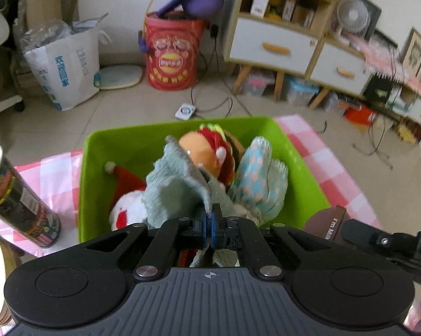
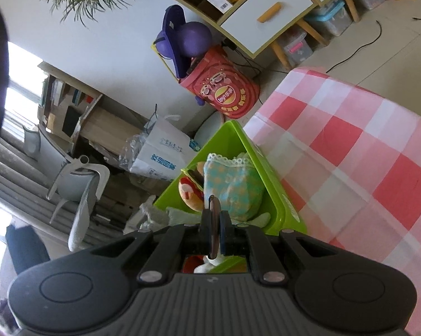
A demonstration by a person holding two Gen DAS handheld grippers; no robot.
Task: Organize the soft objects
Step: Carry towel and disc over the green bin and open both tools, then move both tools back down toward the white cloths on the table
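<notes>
Left gripper (image 1: 209, 228): we clench the grey-green cloth (image 1: 174, 190) above the green bin (image 1: 109, 145).
Right gripper (image 2: 215, 231): we pinch a thin brown piece (image 2: 214, 224).

Daylight, soft and even; shadows faint. Right wrist view: window (image 2: 17, 89) at left blown out to white, detail lost there. Left wrist view: cabinet (image 1: 280, 42) and fan (image 1: 352, 14) smeared by motion blur at right. Fisheye bends both frames at the edges. Green bin (image 1: 120, 151) moderately sharp.

Soft toys (image 1: 210, 154) lie in bin (image 1: 98, 151) on cloth (image 1: 336, 173).
</notes>
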